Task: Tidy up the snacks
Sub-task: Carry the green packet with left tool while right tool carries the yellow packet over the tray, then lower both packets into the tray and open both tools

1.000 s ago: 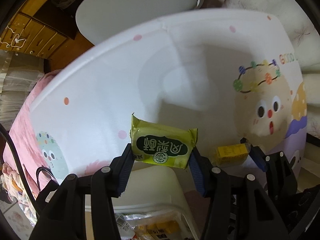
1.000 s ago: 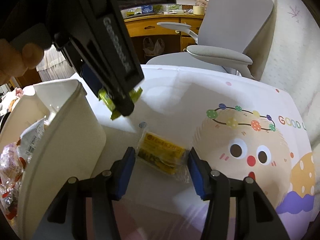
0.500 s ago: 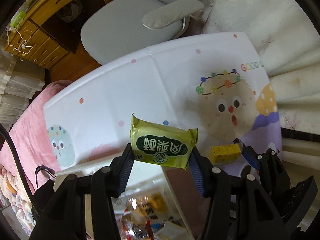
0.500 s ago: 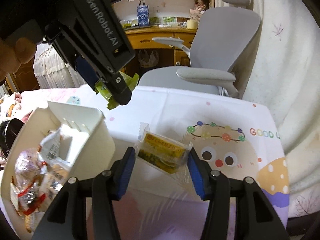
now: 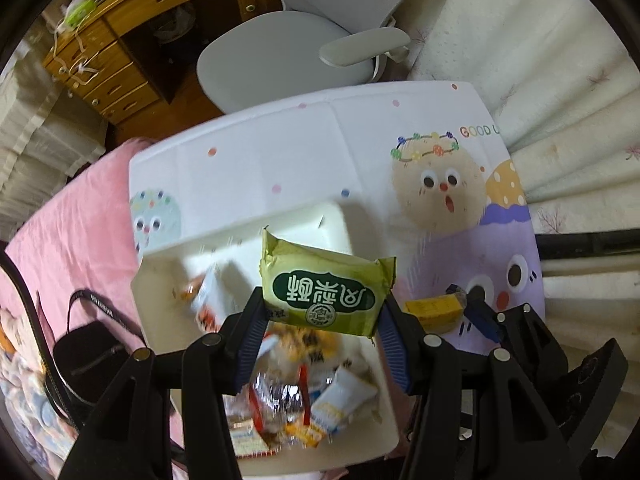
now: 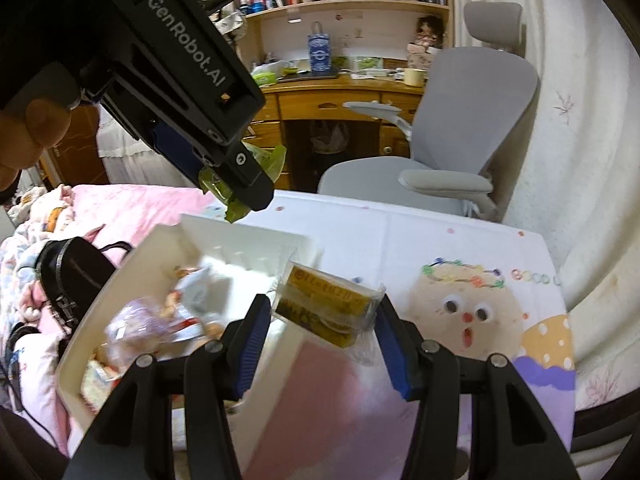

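Above the white bin (image 5: 360, 236) half full of wrapped snacks, the left gripper (image 5: 322, 320) points straight down, its jaws clenched on the ends of a green snack packet (image 5: 326, 290) whose long axis runs from jaw to jaw. Just beside the bin's near corner, the right gripper (image 6: 320, 320) grasps a yellow snack packet (image 6: 326, 306) the same way. Of the two, the left looks better placed to drop first.
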`<control>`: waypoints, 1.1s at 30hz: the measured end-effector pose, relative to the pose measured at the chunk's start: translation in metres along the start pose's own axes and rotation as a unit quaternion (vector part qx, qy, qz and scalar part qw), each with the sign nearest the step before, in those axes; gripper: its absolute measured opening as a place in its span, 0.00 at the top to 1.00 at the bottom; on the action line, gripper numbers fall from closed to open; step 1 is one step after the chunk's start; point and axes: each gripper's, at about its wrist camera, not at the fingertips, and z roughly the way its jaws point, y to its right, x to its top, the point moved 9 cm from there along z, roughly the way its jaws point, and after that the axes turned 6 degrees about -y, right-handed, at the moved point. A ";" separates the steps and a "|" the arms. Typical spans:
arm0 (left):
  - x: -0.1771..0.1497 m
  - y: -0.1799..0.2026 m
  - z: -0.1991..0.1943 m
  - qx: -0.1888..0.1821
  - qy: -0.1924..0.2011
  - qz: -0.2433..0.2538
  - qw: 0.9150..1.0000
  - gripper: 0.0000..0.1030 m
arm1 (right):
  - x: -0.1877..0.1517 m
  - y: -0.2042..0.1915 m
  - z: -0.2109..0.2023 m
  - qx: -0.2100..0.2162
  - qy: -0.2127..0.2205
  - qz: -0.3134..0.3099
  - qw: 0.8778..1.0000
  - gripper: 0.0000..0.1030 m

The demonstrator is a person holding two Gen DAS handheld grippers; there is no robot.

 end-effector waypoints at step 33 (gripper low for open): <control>-0.207 -0.036 -0.030 -0.088 0.099 0.001 0.991 0.18 | -0.125 -0.097 -0.091 -0.055 -0.061 0.126 0.989 0.32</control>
